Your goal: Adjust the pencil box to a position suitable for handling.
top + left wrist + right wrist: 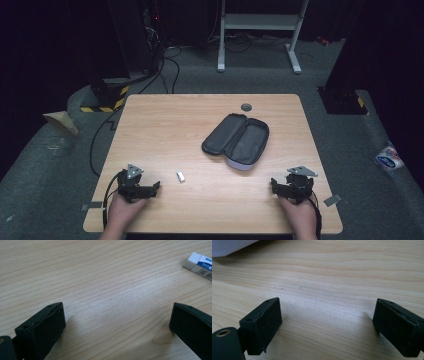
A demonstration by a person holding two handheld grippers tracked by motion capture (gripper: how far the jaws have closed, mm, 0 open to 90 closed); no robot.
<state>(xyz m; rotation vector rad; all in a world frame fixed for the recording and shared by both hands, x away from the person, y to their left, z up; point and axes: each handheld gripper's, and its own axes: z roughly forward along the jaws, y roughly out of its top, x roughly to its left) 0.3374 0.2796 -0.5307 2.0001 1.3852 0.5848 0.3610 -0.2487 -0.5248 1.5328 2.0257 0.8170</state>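
- Left tongs [156,186], black two-jaw w/ grey three-cornered plate on top: rest low on the light wood-grain counter [165,125] near its front-left corner, held by the person's left hand [122,212]; jaws point toward the right of the high view.
- Left tongs' own view [117,320]: jaws spread wide, bare wood between them, nothing gripped.
- Small white rectangular eraser w/ blue-and-white paper sleeve [180,176]: lies flat on the counter just beyond the left tongs' jaw tips, apart from them, not touched. In the left gripper view it sits at the upper right edge [200,264], partly cut off; barcode shows on the sleeve.
- Right tongs [274,185], same black build w/ grey plate: near the front-right corner, held by the right hand [301,216]; jaws point toward the left of the high view.
- Right tongs' own view [327,317]: jaws wide apart too, only wood grain between, nothing held.
- Dark grey fabric zip pencil case w/ pale grey-lilac outside [236,140]: lies opened flat, both halves spread, around mid-counter, right of centre; well apart from both tongs. A pale corner of it shows top left in the right gripper view [229,246].
- Small round grey cable-hole cap [245,107]: set in the counter near the far edge, just beyond the case.
- Eraser & case: apart, eraser to the case's front-left.
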